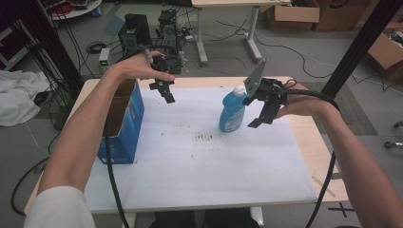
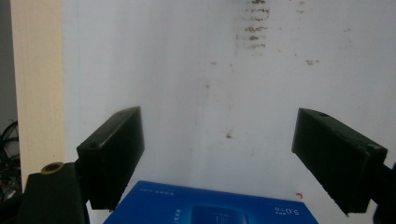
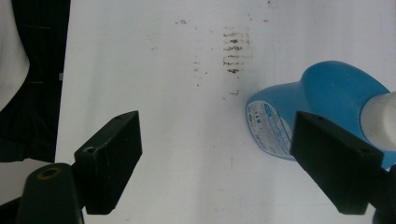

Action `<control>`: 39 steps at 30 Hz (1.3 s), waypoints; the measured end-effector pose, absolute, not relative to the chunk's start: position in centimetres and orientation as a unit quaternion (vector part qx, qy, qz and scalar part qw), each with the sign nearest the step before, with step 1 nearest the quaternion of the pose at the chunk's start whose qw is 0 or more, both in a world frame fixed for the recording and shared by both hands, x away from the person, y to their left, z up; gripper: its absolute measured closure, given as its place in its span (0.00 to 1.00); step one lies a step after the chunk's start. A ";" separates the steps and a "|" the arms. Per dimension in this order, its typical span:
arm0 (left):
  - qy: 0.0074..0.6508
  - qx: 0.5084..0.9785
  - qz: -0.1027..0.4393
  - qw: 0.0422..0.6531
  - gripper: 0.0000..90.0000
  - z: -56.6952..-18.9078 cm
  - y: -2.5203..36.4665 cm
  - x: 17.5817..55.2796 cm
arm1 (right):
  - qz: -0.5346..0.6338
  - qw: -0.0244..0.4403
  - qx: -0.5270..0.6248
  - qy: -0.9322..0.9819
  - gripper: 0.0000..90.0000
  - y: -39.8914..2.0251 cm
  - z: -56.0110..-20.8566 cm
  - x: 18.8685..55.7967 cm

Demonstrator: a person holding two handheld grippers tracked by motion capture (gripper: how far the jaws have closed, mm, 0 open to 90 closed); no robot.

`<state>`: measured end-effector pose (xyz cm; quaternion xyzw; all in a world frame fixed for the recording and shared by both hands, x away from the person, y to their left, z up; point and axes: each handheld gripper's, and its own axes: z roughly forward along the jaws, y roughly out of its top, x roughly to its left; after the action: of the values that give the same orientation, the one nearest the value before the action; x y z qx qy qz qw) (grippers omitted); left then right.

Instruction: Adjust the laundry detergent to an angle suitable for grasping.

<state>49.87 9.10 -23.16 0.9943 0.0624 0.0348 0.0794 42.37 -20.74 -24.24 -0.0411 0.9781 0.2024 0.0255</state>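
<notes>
A blue bottle [image 1: 232, 110] with a white cap stands upright on the white mat [image 1: 199, 156] near the table's middle back. My right gripper [image 1: 263, 114] hovers just to its right, open and empty; in the right gripper view the bottle [image 3: 299, 112] sits beside the right-hand jaw, not between the jaws [image 3: 215, 163]. A blue cardboard box [image 1: 122, 124], open at the top, stands at the mat's left edge. My left gripper [image 1: 167, 93] hangs above the mat to the right of the box, open and empty; the box's top [image 2: 210, 210] shows low in the left gripper view below the gap [image 2: 217, 158].
Dark smudges [image 1: 205, 137] mark the mat's middle. The wooden table edge [image 1: 304, 137] shows beyond the mat at right. On the floor behind stand computer gear [image 1: 142, 33], cables, another table and cardboard boxes [image 1: 387, 52]. White cloth [image 1: 19, 97] lies at far left.
</notes>
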 end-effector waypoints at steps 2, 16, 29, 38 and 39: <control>0.064 0.994 0.036 0.078 0.20 -23.0 9.0 49.8 | 0.200 0.025 -0.040 0.979 0.19 -20.8 -24.3 42.4; 0.098 0.990 0.054 0.084 0.20 -23.1 6.7 48.6 | 0.190 0.023 -0.045 0.981 0.20 -20.9 -23.5 42.0; 0.173 0.975 0.071 0.116 0.20 -24.5 2.5 47.2 | 0.184 0.018 -0.050 0.981 0.20 -20.8 -22.9 41.4; 0.207 0.965 0.065 0.148 0.20 -26.8 -0.2 46.6 | 0.183 0.015 -0.047 0.982 0.19 -21.2 -22.9 41.3; 0.216 0.961 0.070 0.159 0.20 -27.2 -0.8 46.6 | 0.183 0.015 -0.047 0.982 0.19 -21.2 -22.9 41.3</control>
<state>46.56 -0.77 -27.21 0.9608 0.2163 0.0704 0.1585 41.26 -21.22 -22.90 -0.0470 0.9820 0.1825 0.0154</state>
